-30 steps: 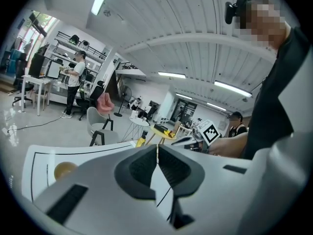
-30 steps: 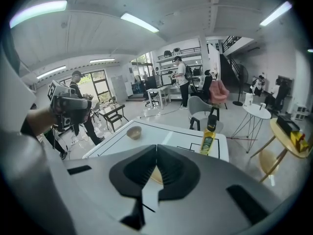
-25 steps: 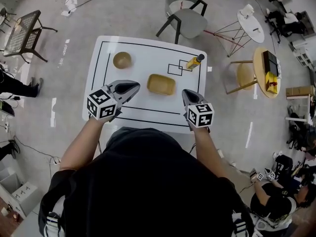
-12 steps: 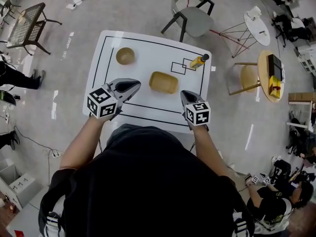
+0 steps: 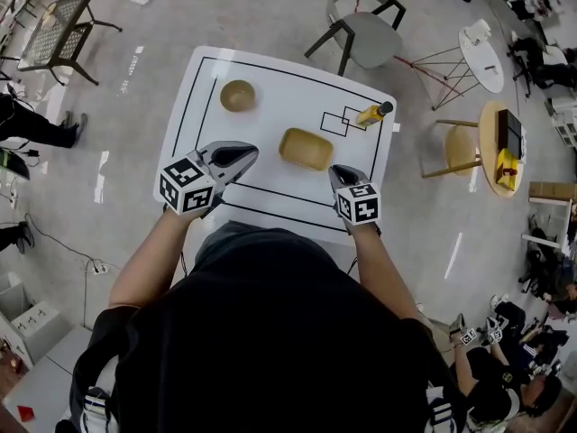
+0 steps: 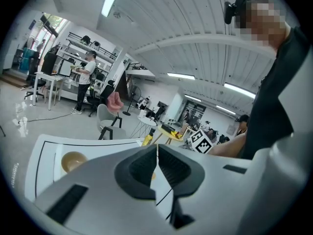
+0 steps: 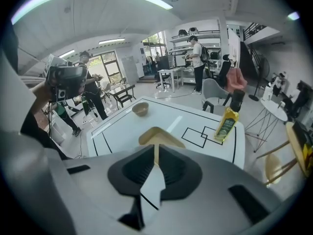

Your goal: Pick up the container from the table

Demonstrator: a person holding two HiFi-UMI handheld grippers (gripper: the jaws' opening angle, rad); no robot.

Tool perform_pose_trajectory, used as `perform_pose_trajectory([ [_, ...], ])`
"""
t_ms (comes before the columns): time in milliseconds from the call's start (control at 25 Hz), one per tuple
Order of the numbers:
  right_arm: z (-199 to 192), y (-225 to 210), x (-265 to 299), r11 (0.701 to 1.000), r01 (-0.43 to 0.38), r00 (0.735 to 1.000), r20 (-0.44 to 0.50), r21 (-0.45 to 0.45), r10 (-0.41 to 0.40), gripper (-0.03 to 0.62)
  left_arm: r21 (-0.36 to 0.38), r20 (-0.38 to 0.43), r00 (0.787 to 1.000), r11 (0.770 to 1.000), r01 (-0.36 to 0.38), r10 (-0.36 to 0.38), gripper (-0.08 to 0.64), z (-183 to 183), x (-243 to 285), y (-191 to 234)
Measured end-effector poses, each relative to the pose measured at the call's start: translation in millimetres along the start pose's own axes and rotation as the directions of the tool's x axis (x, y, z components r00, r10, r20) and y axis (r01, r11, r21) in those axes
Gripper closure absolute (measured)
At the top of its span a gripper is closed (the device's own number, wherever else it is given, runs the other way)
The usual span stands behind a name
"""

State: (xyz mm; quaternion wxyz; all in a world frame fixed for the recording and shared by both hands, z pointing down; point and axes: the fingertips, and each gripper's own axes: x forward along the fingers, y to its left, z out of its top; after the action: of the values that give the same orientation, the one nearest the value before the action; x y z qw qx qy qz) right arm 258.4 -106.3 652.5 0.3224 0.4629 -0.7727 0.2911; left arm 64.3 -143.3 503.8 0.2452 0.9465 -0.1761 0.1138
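The container (image 5: 306, 148), a shallow yellow-brown rectangular tray, lies flat near the middle of the white table (image 5: 270, 70), inside the black line that runs just within the table's edge. A round bowl (image 5: 237, 95) sits well apart from it toward the far left corner. A bottle (image 5: 373, 114) of yellow liquid with a black cap stands on 2 overlapping squares drawn at the right side. The print on its label is too small to read. The only other marks are the black-and-white square patterns on each gripper's cube.

Bare white surface lies on all 4 sides of the container, and the widest strip is between it and the bowl.

The left gripper (image 5: 248, 154) hangs over the table's near left part with its jaws together at the tips and nothing in them. The right gripper (image 5: 335, 171) is over the near right part, just short of the container's near right corner. Its jaws have just been opening and now stand a narrow slit apart. Nothing is between them, and the container shows through the gap ahead.
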Motion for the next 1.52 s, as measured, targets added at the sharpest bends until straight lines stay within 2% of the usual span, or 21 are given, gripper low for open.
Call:
perform_pose_trajectory([
  [800, -9, 20, 59, 0.994, -0.091, 0.989, -0.121, -0.055, 0.084, 0.492, -0.06, -0.008, 0.999, 0.997, -0.039, 0.039, 0.551, -16, -10, 31],
  [1520, -33, 29, 107, 0.976, -0.169, 0.958, -0.256, -0.136, 0.13, 0.451, -0.101, -0.026, 0.998, 0.993, -0.054, 0.052, 0.551, -23, -3, 59],
])
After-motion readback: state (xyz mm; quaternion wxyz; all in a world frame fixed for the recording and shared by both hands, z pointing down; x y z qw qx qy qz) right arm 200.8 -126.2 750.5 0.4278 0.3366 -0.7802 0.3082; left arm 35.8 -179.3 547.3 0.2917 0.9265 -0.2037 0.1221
